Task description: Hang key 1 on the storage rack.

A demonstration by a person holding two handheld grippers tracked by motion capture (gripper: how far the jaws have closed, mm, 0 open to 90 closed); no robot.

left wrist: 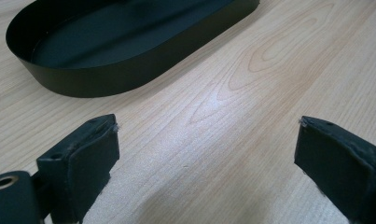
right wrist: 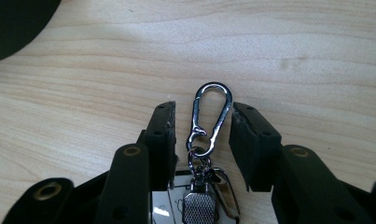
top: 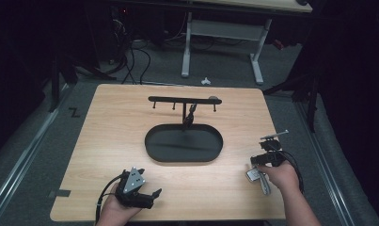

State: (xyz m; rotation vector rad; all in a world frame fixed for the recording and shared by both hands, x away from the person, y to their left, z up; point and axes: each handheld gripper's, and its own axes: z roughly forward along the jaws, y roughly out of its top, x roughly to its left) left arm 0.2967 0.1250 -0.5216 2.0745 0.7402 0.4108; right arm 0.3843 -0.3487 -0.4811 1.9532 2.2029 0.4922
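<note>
The left gripper (top: 147, 195) rests at the table's (top: 112, 141) near left, jaws wide apart with nothing between them. The black tray (top: 184, 143) sits mid-table. At near right, the right gripper (right wrist: 202, 128) brackets the keychain's (right wrist: 209, 122) clasp, pads not yet touching it.

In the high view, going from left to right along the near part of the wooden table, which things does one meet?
Left gripper held in the person's left hand, then the silver keychain with its carabiner clip lying on the table, then the right gripper over that keychain.
</note>
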